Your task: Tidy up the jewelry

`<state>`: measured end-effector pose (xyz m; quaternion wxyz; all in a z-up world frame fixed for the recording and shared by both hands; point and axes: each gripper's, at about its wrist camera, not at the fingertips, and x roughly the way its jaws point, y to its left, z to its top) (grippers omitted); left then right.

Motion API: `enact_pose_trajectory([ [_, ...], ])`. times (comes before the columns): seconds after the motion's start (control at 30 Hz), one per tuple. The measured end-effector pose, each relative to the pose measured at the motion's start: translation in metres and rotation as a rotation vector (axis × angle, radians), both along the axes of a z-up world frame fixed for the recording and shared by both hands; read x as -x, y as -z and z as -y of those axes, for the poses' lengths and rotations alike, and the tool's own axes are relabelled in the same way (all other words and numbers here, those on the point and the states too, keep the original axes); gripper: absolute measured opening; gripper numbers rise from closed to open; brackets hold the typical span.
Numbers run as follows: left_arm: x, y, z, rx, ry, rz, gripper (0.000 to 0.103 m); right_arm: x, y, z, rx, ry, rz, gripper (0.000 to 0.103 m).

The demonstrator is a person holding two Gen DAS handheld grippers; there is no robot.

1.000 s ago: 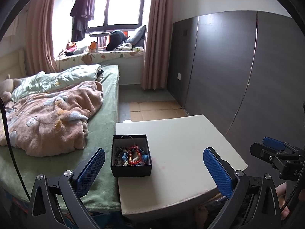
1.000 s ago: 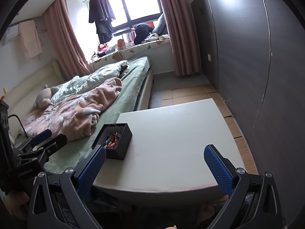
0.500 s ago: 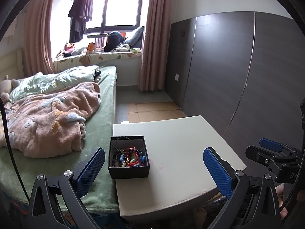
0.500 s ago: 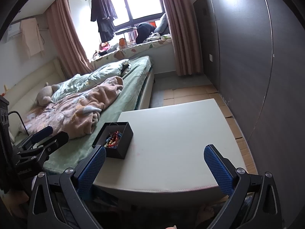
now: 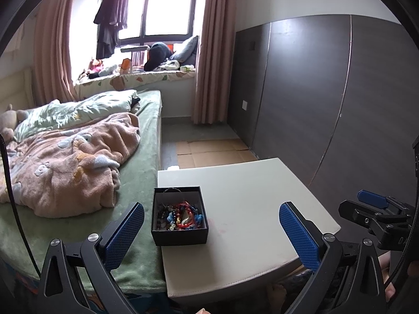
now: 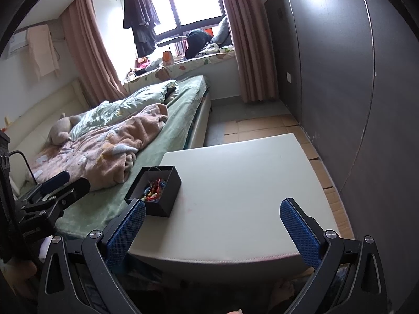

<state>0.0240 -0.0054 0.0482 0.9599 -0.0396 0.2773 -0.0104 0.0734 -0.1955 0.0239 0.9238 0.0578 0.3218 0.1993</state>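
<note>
A black open box [image 5: 180, 218] packed with a tangle of beaded jewelry [image 5: 180, 216] in red, blue and white sat at the left edge of the white surface [image 5: 251, 204], just beside the bed [image 5: 136, 183] with its green sheet. In the left wrist view the box lay at about 11 o'clock from the midpoint of the left gripper [image 5: 211, 231], whose blue-padded fingers [image 5: 124, 231] were spread wide and held nothing, touching neither box nor surface. The right gripper [image 6: 212, 231] was likewise wide apart and empty, poised above the near edge of the surface with the box [image 6: 154, 191] at about 10 o'clock. Each gripper appeared at the edge of the other's view, both pointing toward the window [image 5: 157, 15]. A pink blanket [image 5: 70, 162] lay rumpled on the bed at 9 o'clock from the box.
</note>
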Motion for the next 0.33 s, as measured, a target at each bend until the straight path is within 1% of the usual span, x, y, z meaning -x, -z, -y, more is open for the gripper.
enact_pose_trajectory([
  [0.33,-0.0068,0.0070,-0.0029,-0.002,-0.013,-0.021,0.103,-0.0028,0.0054,-0.0017,0.003,0.014,-0.014,0.103],
])
